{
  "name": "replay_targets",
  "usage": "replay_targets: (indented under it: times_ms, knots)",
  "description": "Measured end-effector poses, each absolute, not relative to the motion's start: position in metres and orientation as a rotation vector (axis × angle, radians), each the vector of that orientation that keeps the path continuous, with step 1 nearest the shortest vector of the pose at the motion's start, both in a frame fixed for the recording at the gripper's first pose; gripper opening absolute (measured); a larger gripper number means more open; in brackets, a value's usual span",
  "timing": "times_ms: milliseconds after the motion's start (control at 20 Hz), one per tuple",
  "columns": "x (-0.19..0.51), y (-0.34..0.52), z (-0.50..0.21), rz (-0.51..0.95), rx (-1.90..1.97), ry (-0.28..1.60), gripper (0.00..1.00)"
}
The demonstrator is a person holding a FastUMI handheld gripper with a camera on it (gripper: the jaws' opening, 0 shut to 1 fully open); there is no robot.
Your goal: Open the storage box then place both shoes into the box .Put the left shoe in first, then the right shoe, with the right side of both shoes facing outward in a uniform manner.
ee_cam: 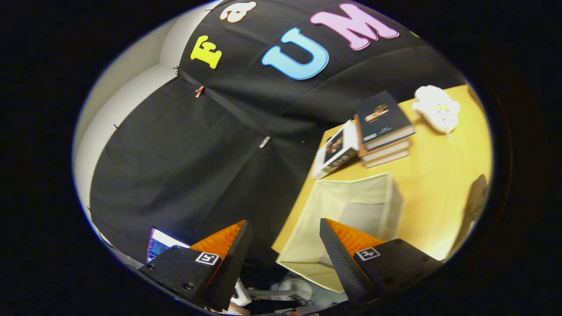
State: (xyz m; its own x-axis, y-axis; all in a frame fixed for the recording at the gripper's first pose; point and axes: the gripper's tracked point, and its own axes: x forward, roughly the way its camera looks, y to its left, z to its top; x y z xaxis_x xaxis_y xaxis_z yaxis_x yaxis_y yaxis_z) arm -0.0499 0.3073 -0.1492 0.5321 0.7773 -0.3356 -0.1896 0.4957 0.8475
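The gripper (285,245) is seen tilted, its two fingers (228,250) spread wide apart with nothing held between them. Just ahead of the fingers, and partly behind the right one, the storage box (351,206) is found: a pale fabric box standing open on the wooden table (434,193), near the table's edge, its inside bare as far as can be seen. Beyond the box, a stack of books (384,127) is placed on the table, with a dark-covered book on top, and a further book (336,149) is leant beside the stack, touching it. Further along the table, past the books, a white soft object (437,107) is laid; what it is cannot be told. Below the fingers, close to the camera, white and grey shapes (281,294) are partly shown, possibly a shoe, though this cannot be settled. Behind the left finger a lit screen (160,245) is glimpsed against the dark cloth wall (184,153)
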Motion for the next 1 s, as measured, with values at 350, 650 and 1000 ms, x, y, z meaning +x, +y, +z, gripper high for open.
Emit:
replay_targets:
  times_ms: [350,650,1000]
  knots:
    - [-0.074,0.144,-0.231,0.315,0.572,0.835,0.96]
    - [-0.104,0.07,-0.317,0.22,0.393,0.972,0.85]
    - [-0.107,0.051,-0.408,0.234,0.15,1.103,0.73]
